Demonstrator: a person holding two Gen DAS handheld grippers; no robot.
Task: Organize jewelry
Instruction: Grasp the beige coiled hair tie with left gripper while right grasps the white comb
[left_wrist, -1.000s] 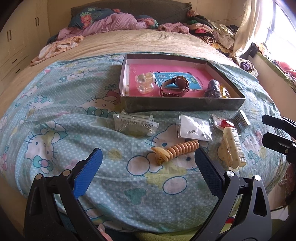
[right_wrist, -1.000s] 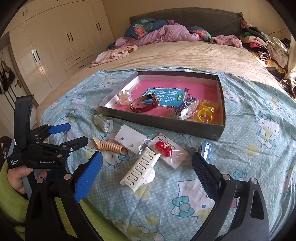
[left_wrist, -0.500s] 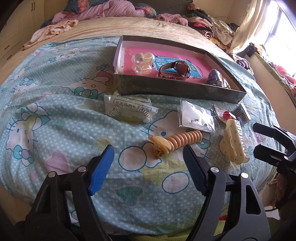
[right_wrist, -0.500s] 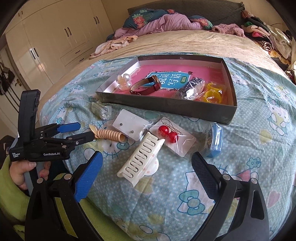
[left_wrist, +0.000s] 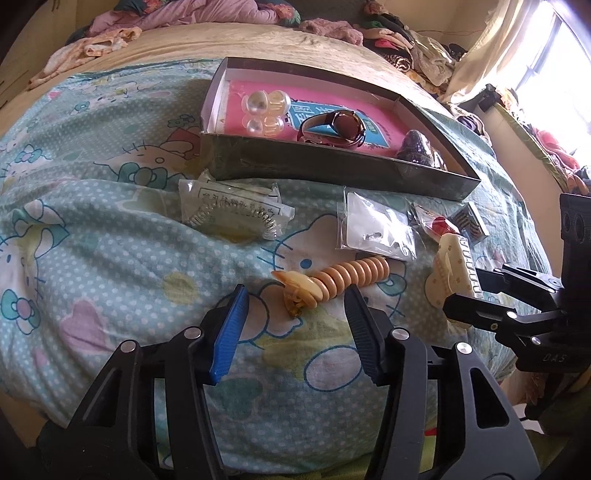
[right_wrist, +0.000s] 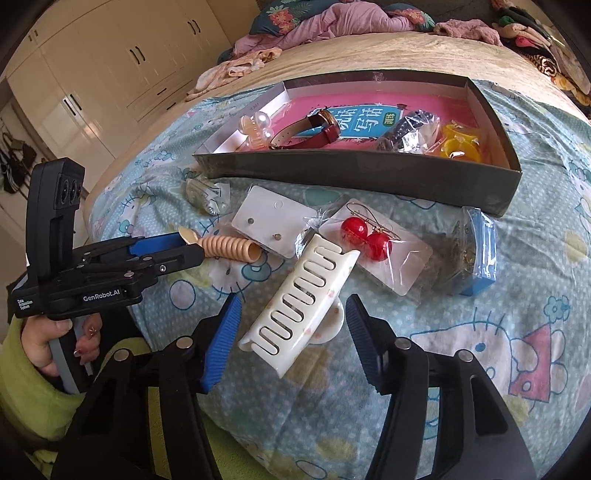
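Note:
My left gripper (left_wrist: 295, 295) is open, its fingers either side of the near end of a tan spiral hair tie (left_wrist: 332, 280) on the bedspread; the tie also shows in the right wrist view (right_wrist: 231, 249). My right gripper (right_wrist: 291, 306) is open around the near end of a white hair claw clip (right_wrist: 299, 299). A dark shallow box (right_wrist: 351, 170) with a pink floor holds pearl clips (right_wrist: 258, 125), a red-strap watch (right_wrist: 314, 127), a dark packet and yellow rings (right_wrist: 460, 142).
Loose on the spread lie a stud earring card (right_wrist: 273, 221), bagged red ball earrings (right_wrist: 365, 236), a blue packet (right_wrist: 476, 254) and a bagged wire coil (left_wrist: 232, 214). Clothes are piled at the bed's far end. Wardrobes stand at left.
Both grippers have moved forward and down. The left now straddles the spiral hair tie and the right straddles the white claw clip. The jaws have narrowed a little.

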